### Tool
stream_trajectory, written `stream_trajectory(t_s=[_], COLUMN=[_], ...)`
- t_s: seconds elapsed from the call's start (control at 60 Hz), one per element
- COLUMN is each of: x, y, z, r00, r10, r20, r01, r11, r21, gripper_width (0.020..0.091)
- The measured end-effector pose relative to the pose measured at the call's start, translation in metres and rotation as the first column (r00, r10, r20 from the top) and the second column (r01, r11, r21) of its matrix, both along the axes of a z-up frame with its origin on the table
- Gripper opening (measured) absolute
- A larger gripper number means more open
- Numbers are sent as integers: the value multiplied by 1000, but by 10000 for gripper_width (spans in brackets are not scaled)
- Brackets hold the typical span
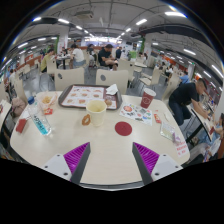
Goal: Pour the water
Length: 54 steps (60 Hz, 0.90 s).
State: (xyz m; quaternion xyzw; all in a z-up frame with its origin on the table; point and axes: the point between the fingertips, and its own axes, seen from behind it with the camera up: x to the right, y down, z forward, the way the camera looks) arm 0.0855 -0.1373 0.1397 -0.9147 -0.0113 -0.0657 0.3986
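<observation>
My gripper (111,158) hovers over a pale round table (105,150), its two magenta-padded fingers (76,157) spread wide apart with nothing between them. A clear water bottle with a blue label (38,120) stands on the table to the left, well beyond the left finger. A yellowish cup (97,110) stands near the table's middle, ahead of the fingers. A dark red cup (148,98) stands further off to the right. A dark red round coaster (123,128) lies flat just ahead of the right finger.
A tray (88,96) with a patterned sheet lies at the table's far side. Small packets and items sit at the left (22,125) and right (160,118). A person (186,95) sits at the right. Chairs and further tables with people fill the hall behind.
</observation>
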Motion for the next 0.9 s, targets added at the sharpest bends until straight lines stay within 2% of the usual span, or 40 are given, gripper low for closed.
stream_trajectory(t_s=[0.25,0.517,0.733,0.9], x=[-48,-179,-285,-314], y=[-18,-23,36,103], z=[-11,-37,-42,-59], r00=[1000,987,957,962], r10=[-6,115,230,210], r20=[-8,-112,-175,-172], r01=[6,-117,-207,-170], r11=[1000,993,969,961], r21=[-28,-3,138,219], gripper_width=[856,859,858,858])
